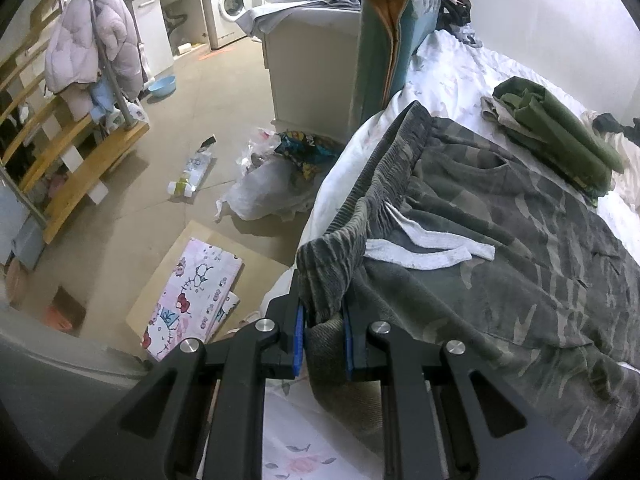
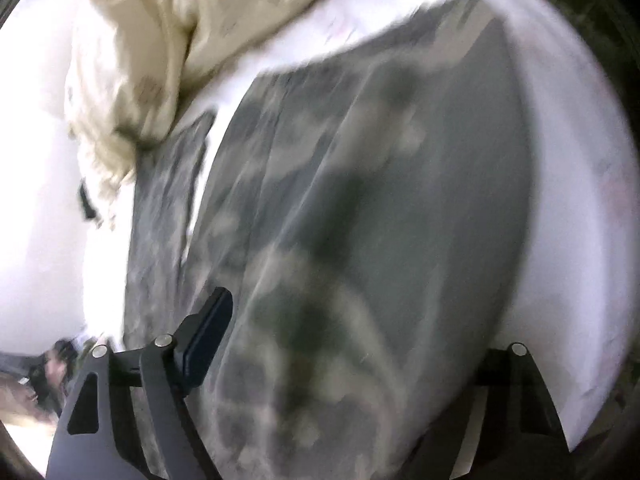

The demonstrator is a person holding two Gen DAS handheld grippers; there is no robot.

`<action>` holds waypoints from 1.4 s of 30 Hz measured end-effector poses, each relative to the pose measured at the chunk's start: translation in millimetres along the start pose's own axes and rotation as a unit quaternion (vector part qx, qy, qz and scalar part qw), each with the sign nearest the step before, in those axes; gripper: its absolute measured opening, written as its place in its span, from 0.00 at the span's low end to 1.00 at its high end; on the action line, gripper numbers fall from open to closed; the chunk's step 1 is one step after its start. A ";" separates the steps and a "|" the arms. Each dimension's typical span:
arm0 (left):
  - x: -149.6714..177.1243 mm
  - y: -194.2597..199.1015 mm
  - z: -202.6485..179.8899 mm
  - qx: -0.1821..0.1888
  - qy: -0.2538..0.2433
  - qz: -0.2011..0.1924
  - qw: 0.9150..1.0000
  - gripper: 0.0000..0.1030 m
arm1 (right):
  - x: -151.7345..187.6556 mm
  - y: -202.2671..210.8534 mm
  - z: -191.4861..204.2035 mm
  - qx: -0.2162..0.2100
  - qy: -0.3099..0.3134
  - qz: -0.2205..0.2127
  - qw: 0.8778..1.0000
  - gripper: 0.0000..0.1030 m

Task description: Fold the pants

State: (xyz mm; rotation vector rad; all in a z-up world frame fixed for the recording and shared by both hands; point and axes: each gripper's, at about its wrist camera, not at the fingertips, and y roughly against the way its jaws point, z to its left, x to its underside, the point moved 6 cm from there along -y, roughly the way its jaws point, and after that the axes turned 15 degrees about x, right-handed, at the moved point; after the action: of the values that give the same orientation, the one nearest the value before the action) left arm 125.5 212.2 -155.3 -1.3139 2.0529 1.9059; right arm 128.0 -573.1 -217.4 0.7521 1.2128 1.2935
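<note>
The camouflage pants (image 1: 500, 240) lie spread on the white bed (image 1: 452, 76). The left gripper (image 1: 323, 334) has its jaws clamped on the ribbed waistband (image 1: 384, 172). The right gripper (image 2: 340, 340) is blurred, one finger hidden under the pant fabric; its jaws' state cannot be told.

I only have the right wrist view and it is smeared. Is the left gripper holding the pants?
Observer: Yes. The left gripper is shut on the waistband of the camouflage pants.
Operator: Where are the drawstrings?
Observer: The white drawstrings lie loose on the front of the pants, just past the waistband.
Operator: Anything else on the bed near them?
Observer: A folded olive green garment lies beyond the pants, touching their far edge.
Operator: And beside the bed?
Observer: A white cabinet stands on the floor there.
</note>
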 end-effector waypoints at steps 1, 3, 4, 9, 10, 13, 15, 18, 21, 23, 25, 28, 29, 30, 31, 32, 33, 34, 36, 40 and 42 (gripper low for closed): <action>0.4 -0.8 0.5 -0.001 0.001 0.001 1.000 0.12 | -4.9 1.4 -5.4 0.012 -0.013 -0.012 1.000 0.71; 0.6 -1.8 1.4 -0.003 0.004 0.004 1.000 0.12 | -12.6 2.7 -18.8 0.030 -0.023 -0.017 0.999 0.43; 0.9 -2.3 2.1 -0.002 0.006 0.005 1.000 0.12 | -17.9 4.9 -29.8 0.035 -0.033 -0.023 0.999 0.38; 1.5 -2.5 4.0 0.001 0.012 0.009 1.000 0.12 | -29.5 16.2 -47.1 0.050 -0.041 -0.044 0.997 0.02; 1.0 -2.5 3.9 0.001 0.012 0.009 1.000 0.12 | -29.3 20.3 -44.3 0.051 -0.028 -0.051 0.997 0.02; 0.9 -1.9 1.9 0.002 0.005 0.012 1.000 0.12 | -30.3 35.1 -28.5 0.054 0.003 -0.078 0.996 0.02; 0.1 -2.0 1.2 0.004 0.004 0.017 1.000 0.12 | -34.2 41.1 -21.5 0.047 0.008 -0.080 0.996 0.02; -1.4 -0.8 2.2 0.006 0.002 0.026 1.000 0.12 | -42.7 53.4 -9.1 0.026 0.013 -0.093 0.995 0.02; -2.9 1.7 4.5 0.002 0.006 0.031 0.999 0.12 | -46.9 69.2 1.2 -0.003 0.007 -0.097 0.995 0.02; -3.7 2.9 3.8 0.002 0.004 0.037 0.999 0.12 | -48.7 78.7 14.3 -0.016 0.018 -0.103 0.994 0.02; -6.8 4.5 4.5 0.007 0.006 0.044 0.999 0.12 | -51.2 86.6 20.9 -0.028 0.017 -0.104 0.994 0.02; -14.4 5.1 6.1 0.018 0.006 0.058 0.998 0.12 | -58.4 99.9 33.4 -0.055 0.008 -0.100 0.993 0.02; -17.4 4.4 6.9 0.022 0.006 0.065 0.998 0.12 | -60.0 104.5 37.0 -0.058 0.010 -0.102 0.993 0.02; -20.1 3.0 8.2 0.026 0.007 0.074 0.997 0.12 | -63.0 112.5 44.2 -0.067 0.015 -0.107 0.992 0.02; -22.2 1.7 9.4 0.030 0.010 0.082 0.996 0.12 | -65.0 117.9 49.0 -0.072 0.018 -0.110 0.991 0.01; -25.3 0.4 11.7 0.037 0.018 0.091 0.995 0.12 | -66.7 122.4 54.1 -0.079 0.021 -0.111 0.990 0.01; -28.1 -0.1 12.9 0.043 0.026 0.096 0.994 0.12 | -69.1 130.7 61.9 -0.091 0.027 -0.115 0.989 0.01; -30.8 0.4 14.5 0.051 0.038 0.101 0.993 0.12 | -70.3 136.8 67.5 -0.099 0.034 -0.117 0.988 0.01; -36.0 5.0 15.8 0.070 0.060 0.109 0.990 0.12 | -71.5 151.2 81.2 -0.129 0.054 -0.120 0.983 0.01; -48.9 9.9 10.9 0.093 0.074 0.113 0.986 0.12 | -74.8 171.9 107.8 -0.132 0.111 -0.147 0.974 0.01; -55.4 5.4 9.0 0.098 0.090 0.121 0.984 0.12 | -80.3 161.9 113.9 -0.130 0.110 -0.130 0.977 0.01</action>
State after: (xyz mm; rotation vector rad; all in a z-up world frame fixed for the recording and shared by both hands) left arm 153.2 248.6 -122.4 -1.2835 2.5191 1.6620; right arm 198.6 -596.9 -17.2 0.2557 1.2385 1.3052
